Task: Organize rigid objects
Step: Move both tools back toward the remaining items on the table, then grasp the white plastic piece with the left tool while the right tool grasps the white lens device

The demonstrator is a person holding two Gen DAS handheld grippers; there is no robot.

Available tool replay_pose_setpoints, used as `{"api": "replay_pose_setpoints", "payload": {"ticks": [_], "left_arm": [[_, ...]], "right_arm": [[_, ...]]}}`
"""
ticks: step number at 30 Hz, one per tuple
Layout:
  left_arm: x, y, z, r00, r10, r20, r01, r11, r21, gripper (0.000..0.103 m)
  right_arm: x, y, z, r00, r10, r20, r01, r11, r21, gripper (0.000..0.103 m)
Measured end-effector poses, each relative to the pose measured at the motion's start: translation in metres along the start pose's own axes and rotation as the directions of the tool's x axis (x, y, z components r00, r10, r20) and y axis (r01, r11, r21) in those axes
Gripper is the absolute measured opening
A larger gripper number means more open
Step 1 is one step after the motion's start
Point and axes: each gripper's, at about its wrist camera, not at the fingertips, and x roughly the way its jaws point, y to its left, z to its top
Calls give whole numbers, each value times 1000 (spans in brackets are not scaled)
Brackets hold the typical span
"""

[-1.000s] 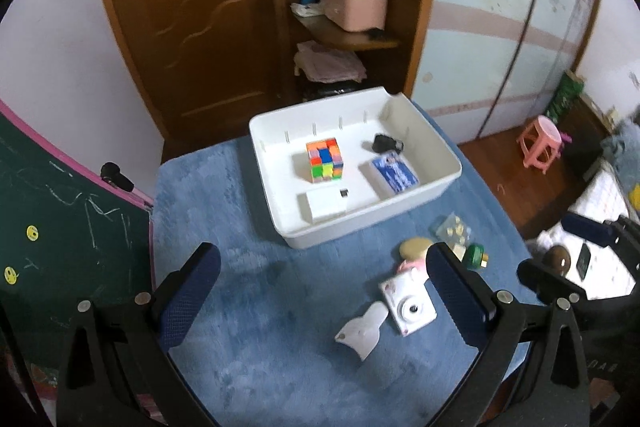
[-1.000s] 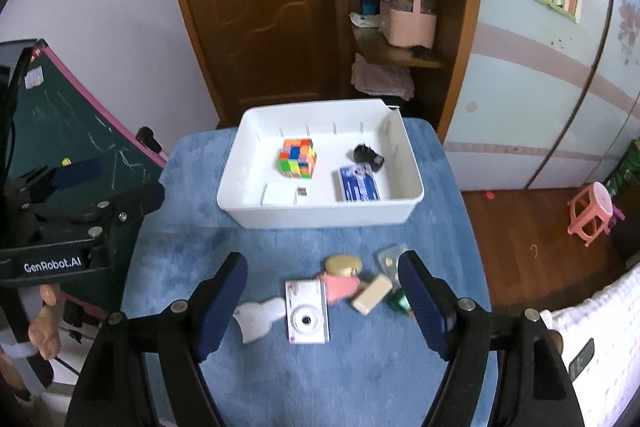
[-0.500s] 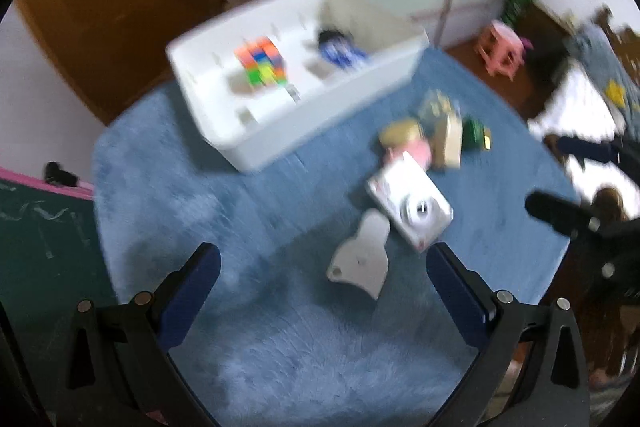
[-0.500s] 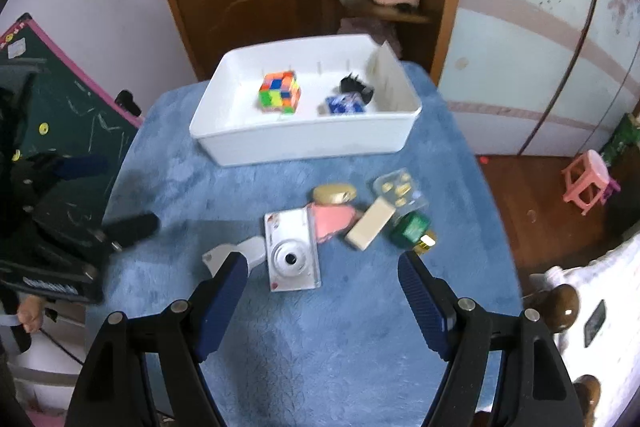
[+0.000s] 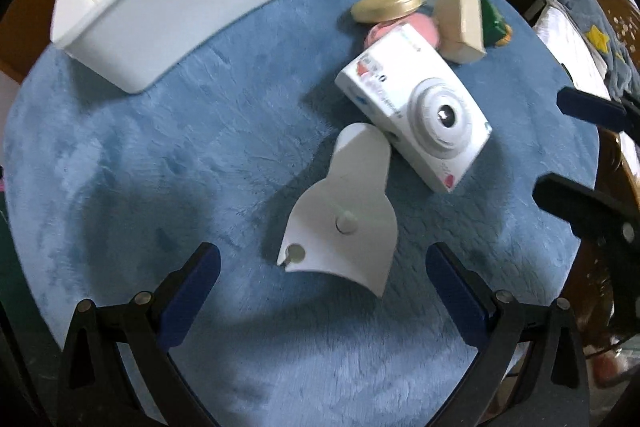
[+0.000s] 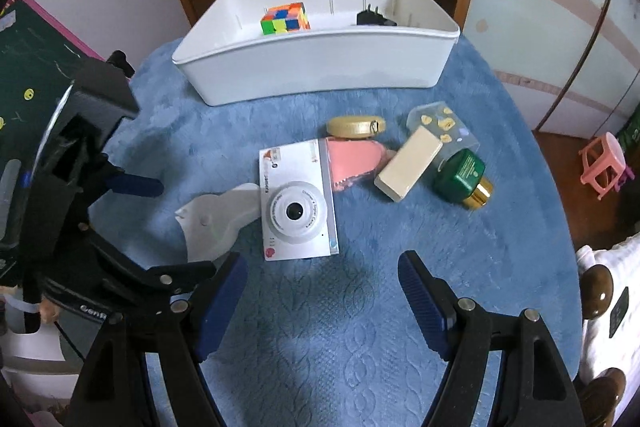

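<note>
Both grippers had dropped toward the blue mat (image 5: 120,155), jaws apart and empty; the left gripper (image 5: 320,283) hung nearest the white scraper (image 5: 344,215), whose handle ran toward the bin (image 5: 168,27).

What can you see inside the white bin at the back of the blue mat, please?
Inside the white bin, a multicoloured puzzle cube and a black object show above the near wall. That wall hides the bin's floor, so anything lying flat there cannot be seen.
</note>
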Motion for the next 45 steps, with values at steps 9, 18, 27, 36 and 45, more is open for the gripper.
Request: {"api": "replay_pose_setpoints", "payload": {"ticks": [9, 18, 27, 36, 45], "left_arm": [[9, 3, -5, 1000, 30, 6, -30, 1000, -2, 97], [5, 3, -4, 998, 39, 39, -39, 999, 18, 79], [1, 10, -3, 998, 36, 41, -36, 999, -15, 63], [-12, 3, 4, 996, 51, 72, -49, 998, -28, 63], [-38, 0, -4, 990, 73, 117, -71, 997, -20, 63]], "right_arm": [[29, 5, 13, 999, 24, -24, -24, 1000, 10, 78], [63, 14, 30, 996, 2, -89, -4, 1000, -19, 78], [88, 24, 34, 987, -38, -153, 30, 998, -51, 61], [79, 13, 33, 989, 42, -143, -41, 999, 10, 58], [49, -4, 29, 989, 85, -118, -77, 995, 69, 58]]}}
